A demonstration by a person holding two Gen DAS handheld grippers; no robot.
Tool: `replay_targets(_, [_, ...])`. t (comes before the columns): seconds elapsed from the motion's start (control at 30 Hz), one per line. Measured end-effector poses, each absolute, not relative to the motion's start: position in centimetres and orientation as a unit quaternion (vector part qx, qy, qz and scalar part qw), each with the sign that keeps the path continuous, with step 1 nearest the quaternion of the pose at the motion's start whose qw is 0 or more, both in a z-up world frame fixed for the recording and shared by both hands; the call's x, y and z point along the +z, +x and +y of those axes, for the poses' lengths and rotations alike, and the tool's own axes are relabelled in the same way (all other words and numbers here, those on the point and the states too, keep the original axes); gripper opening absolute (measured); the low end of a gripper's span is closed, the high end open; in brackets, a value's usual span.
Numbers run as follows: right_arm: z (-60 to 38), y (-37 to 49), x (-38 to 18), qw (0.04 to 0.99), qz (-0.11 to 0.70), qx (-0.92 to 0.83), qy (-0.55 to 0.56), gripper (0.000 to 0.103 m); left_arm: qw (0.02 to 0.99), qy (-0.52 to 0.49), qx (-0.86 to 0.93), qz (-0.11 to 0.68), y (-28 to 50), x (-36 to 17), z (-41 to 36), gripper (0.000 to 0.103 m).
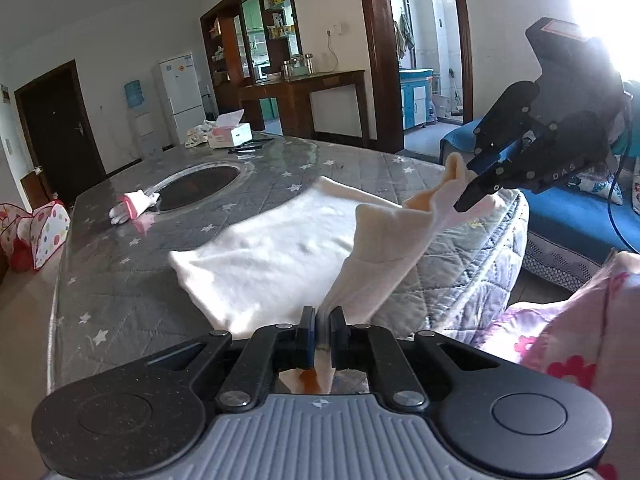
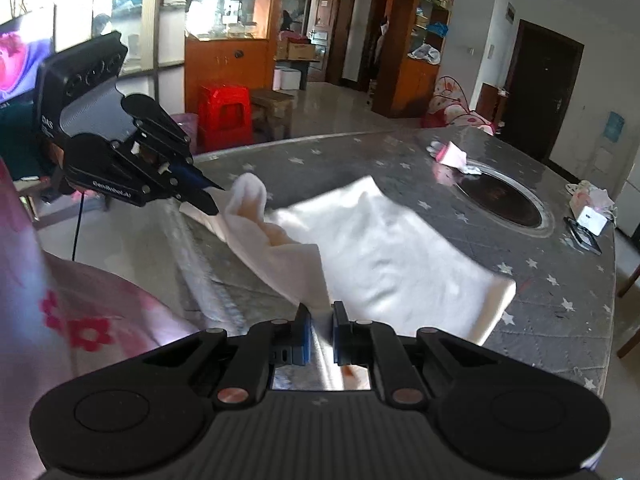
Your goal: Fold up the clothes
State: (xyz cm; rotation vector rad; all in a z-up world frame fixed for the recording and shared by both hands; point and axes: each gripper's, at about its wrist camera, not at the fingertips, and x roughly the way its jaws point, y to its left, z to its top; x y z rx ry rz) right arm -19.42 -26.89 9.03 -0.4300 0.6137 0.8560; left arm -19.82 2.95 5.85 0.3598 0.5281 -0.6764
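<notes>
A white garment (image 1: 272, 252) lies spread on the grey star-patterned table cover (image 1: 120, 272); its near edge is lifted off the table. My left gripper (image 1: 322, 316) is shut on one corner of that edge. My right gripper (image 1: 466, 196) is shut on the other corner, up and to the right. In the right wrist view the garment (image 2: 384, 248) stretches away from my right gripper (image 2: 320, 312), and my left gripper (image 2: 212, 200) pinches the far corner at the left. The lifted edge hangs slack between them.
A small white and pink cloth (image 1: 134, 206) lies by a dark round inset (image 1: 200, 186) in the table. A tissue box (image 1: 230, 134) sits at the far end. A blue sofa (image 1: 580, 216) stands right of the table. Red stools (image 2: 226, 116) stand beyond.
</notes>
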Motion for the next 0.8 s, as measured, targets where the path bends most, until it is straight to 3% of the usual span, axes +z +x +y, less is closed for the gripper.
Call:
replay_targets(0.47, [-26.7, -9.0, 11.1, 0.857, 0.304, 0.381, -0.168, 0.008, 0.904, 0.185, -0.299, 0.243, -9.8, 7.6, 1.7, 0.007])
replay_targets(0.8, [-25.8, 1.8, 5.5, 0.871, 0.350, 0.318, -0.135, 0.012, 0.906, 0.194, -0.253, 0.280, 1.6, 3.3, -0.7, 0.007])
